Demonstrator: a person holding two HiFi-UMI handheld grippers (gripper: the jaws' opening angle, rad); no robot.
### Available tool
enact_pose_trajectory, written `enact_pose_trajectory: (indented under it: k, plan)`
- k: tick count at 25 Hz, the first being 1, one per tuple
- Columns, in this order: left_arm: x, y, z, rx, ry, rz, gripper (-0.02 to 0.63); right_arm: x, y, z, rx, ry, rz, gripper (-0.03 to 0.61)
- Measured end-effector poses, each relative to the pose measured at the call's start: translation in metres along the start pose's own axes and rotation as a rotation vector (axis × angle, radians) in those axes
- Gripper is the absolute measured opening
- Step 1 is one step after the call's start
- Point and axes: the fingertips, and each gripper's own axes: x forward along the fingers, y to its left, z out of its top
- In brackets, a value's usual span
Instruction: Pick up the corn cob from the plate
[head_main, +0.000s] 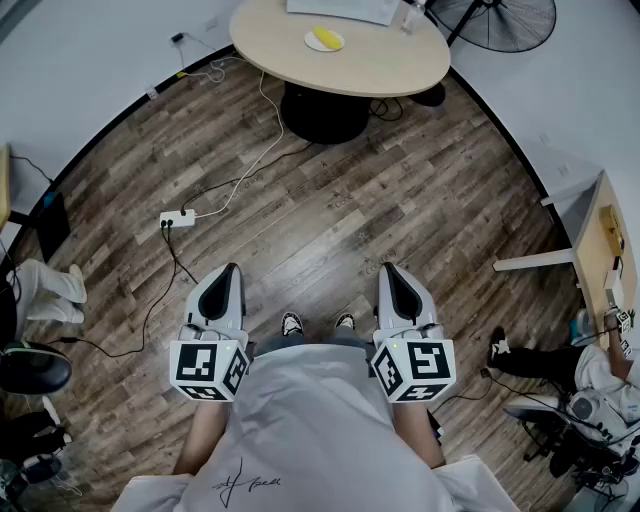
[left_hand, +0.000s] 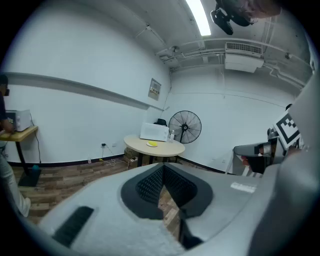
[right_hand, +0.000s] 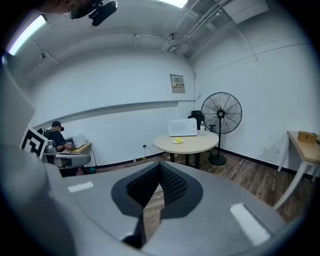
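A yellow corn cob (head_main: 326, 38) lies on a small white plate (head_main: 309, 42) on a round beige table (head_main: 400, 62) far ahead across the wooden floor. The left gripper view shows the corn cob (left_hand: 152, 144) as a small yellow spot on that table (left_hand: 165, 149), and so does the right gripper view, corn cob (right_hand: 178, 141) on table (right_hand: 197, 144). My left gripper (head_main: 228, 272) and right gripper (head_main: 392, 272) are held close to the body, side by side, several steps from the table. Both point slightly downward, and each is shut on nothing.
A white microwave (right_hand: 182, 128) and a bottle (right_hand: 203, 131) stand at the table's back. A floor fan (head_main: 500, 20) is right of the table. A power strip (head_main: 178, 218) with cables lies on the floor ahead left. A desk (head_main: 605, 250) and a seated person (head_main: 590, 370) are at right.
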Motion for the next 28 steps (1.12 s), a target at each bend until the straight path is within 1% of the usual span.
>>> enact_pose_trajectory:
  k: [4, 7, 10, 13, 15, 17, 19, 22, 24, 28]
  plan:
    - [-0.007, 0.009, -0.003, -0.022, 0.001, 0.016, -0.008, -0.002, 0.002, -0.010, 0.015, 0.025, -0.030, 0.000]
    - [-0.013, 0.013, -0.009, -0.026, 0.016, 0.020, -0.009, -0.006, 0.006, -0.013, 0.011, 0.024, -0.035, -0.002]
    - [-0.016, 0.018, -0.016, -0.031, 0.041, 0.012, -0.009, -0.008, 0.016, -0.014, 0.010, 0.013, -0.007, -0.002]
    - [-0.016, 0.019, -0.022, -0.043, 0.057, -0.001, -0.009, -0.006, 0.023, -0.016, 0.031, 0.014, 0.028, -0.002]
    - [-0.016, 0.016, -0.022, -0.057, 0.050, -0.019, -0.009, -0.004, 0.025, -0.017, 0.035, 0.016, 0.043, -0.002]
    - [-0.014, 0.014, -0.020, -0.068, 0.029, -0.035, -0.009, 0.001, 0.024, -0.020, 0.009, 0.028, 0.027, -0.002]
    - [-0.010, 0.014, -0.018, -0.054, 0.024, -0.039, -0.009, 0.008, 0.023, -0.024, -0.015, 0.047, 0.020, 0.012]
    - [-0.001, 0.017, -0.018, 0.005, 0.037, -0.038, -0.009, 0.021, 0.027, -0.022, 0.022, 0.036, 0.096, 0.012]
    - [0.008, 0.019, -0.015, 0.024, 0.038, -0.042, -0.009, 0.033, 0.026, -0.015, 0.027, 0.022, 0.120, 0.012]
    - [0.037, 0.022, -0.003, 0.057, 0.041, -0.047, -0.008, 0.065, 0.016, -0.002, 0.001, 0.018, 0.104, 0.012]
